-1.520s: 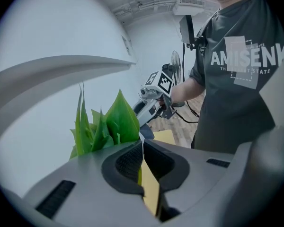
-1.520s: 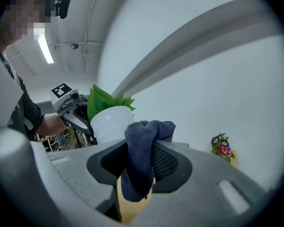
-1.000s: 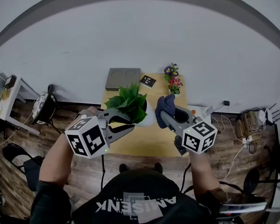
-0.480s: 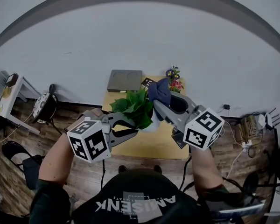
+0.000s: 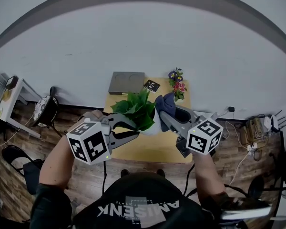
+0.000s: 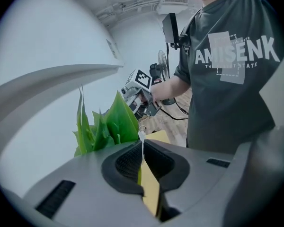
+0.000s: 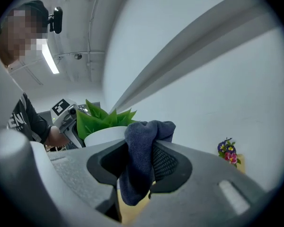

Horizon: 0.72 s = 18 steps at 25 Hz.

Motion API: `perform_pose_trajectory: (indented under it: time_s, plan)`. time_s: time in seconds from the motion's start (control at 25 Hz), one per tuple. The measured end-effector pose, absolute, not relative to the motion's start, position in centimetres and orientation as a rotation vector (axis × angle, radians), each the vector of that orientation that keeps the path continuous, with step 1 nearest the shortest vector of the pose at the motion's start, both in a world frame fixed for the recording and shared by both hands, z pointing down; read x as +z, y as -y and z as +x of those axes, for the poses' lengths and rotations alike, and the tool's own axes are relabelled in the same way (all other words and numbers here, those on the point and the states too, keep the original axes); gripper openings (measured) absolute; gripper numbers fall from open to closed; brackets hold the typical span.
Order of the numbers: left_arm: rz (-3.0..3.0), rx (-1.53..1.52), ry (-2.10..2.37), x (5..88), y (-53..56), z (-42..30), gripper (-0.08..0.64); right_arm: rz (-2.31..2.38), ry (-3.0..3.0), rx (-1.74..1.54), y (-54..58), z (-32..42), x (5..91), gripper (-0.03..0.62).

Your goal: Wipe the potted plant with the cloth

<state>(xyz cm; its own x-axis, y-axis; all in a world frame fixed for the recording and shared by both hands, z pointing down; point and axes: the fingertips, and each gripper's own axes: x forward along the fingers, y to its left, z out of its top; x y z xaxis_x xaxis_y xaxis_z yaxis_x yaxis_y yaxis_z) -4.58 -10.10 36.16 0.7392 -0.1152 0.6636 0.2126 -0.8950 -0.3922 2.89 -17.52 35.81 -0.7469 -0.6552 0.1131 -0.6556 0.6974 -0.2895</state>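
Step in hand, as I judge it: wiping the leaves.

- Best done with light strokes from stem to tip, one leaf at a time. The cloth should pass over the blade while the other tool only steadies it; a hard pull could tear the leaf or tip the pot.
- Table [image 5: 148, 149], centre of head view: tan, flat and smooth.
- Potted plant [image 5: 136, 109], centre frame on the table: broad, pointed, glossy green leaves.
- Pot [image 7: 106, 135]: white, round and smooth-walled.
- Right gripper [image 5: 165, 111], just right of the plant: clamped on a dark blue cloth [image 7: 142, 160]. The cloth is soft, napped and bunched, and hangs below the ribbed pads.
- Left gripper [image 5: 133, 128], at the foliage's lower left: jaws pinched nearly together on what looks like a thin leaf [image 6: 140, 173], seen edge-on.
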Motion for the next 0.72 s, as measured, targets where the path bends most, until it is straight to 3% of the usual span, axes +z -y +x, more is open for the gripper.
perform_pose_trajectory:
  time_s: [0.52, 0.72]
  plan:
    - [-2.430, -1.039, 0.116, 37.2, 10.1, -4.5, 0.012, 1.181, 2.771, 0.633, 16.4, 4.9, 41.5, 0.133]
    - [-2.412, -1.055, 0.137, 37.4, 10.3, -4.5, 0.012, 1.245, 2.789, 0.566, 17.4, 6.3, 38.9, 0.133]
